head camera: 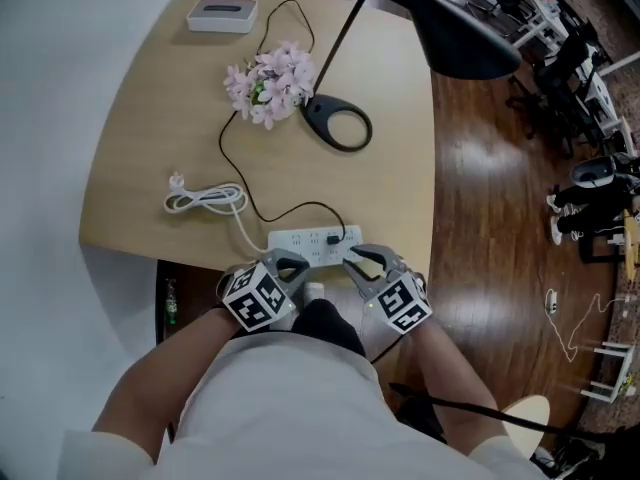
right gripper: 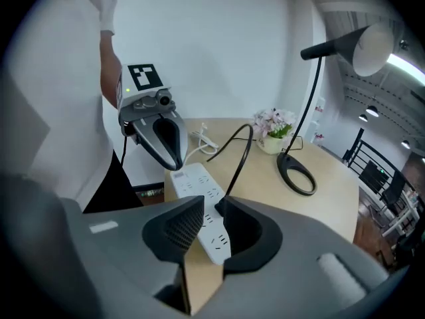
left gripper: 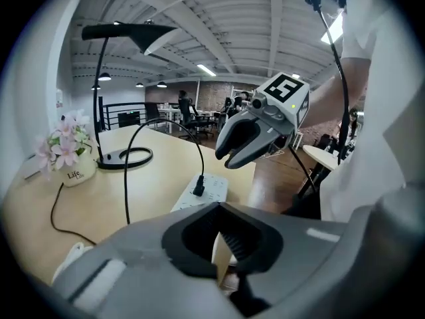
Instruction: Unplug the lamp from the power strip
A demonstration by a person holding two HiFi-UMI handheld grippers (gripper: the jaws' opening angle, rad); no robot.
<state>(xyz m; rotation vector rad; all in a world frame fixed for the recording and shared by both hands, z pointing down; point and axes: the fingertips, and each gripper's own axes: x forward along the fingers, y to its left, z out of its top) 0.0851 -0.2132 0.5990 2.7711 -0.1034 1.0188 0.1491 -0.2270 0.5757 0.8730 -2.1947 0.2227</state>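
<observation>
Bright, even light falls from ceiling strips [left gripper: 206, 70] ahead of the left gripper [left gripper: 221, 241], shadows on the table [head camera: 140, 178] are soft, glare streaks the floor [head camera: 480, 158] right of the right gripper [head camera: 362, 258], and both gripper views warp and darken at their rims.

Power strip [right gripper: 194, 185] beyond parted jaws

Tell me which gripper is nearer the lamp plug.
Right. The right gripper hovers just before the plug; the left gripper is near the strip's other end, farther off.

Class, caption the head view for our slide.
Left tool and right tool, jaws apart, hover by the white rectangular power strip holding the black lamp plug.
</observation>
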